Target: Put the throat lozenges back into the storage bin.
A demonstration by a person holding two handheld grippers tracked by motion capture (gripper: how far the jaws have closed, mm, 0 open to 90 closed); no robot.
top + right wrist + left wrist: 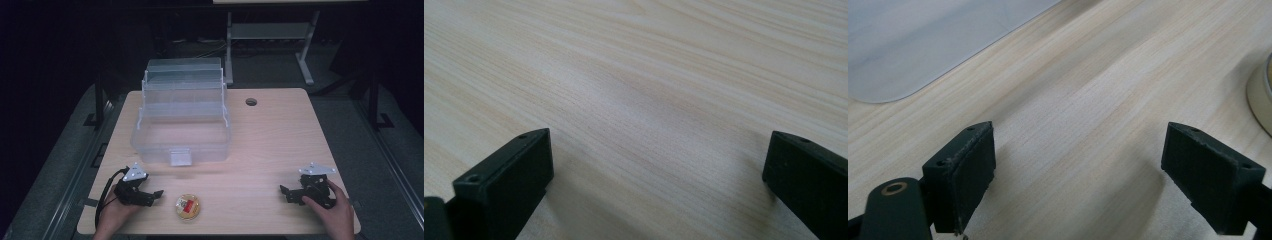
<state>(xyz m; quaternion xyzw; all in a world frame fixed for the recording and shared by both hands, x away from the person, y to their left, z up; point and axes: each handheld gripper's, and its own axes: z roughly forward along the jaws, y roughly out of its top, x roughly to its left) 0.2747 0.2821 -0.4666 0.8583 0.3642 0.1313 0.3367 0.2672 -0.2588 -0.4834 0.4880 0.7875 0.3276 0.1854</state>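
a person's two hands rest at the near edge of a pale wooden table (270, 145), each holding a black gripper low over the wood. the left gripper (154, 196), at the near left corner, points toward a small round container (187, 206) with a red and yellow label that sits just beside it on the near edge, apart from the jaws. seen from the left gripper view, the left gripper (1078, 170) stands released, its jaws spread wide with bare wood grain between them, and the rim of the round container (1260, 95) shows at the right edge, outside the jaws and untouched. the right gripper (286, 192) lies at the near right corner, well apart from the container, held by the person's right hand (334, 207). in the right gripper view, the right gripper (656, 170) is likewise released, its jaws far apart and bare wood between them. a large clear plastic box (181, 130) sits on the far left half of the table, its lid raised behind it, stepped trays fanned up at the back and a latch on its near wall; a pale corner of the box (923, 45) shows at the top left of the left gripper view. a small round hole (251, 102) marks the table's far side to the right of the box. a white table frame (270, 35) stands on the dark floor beyond.
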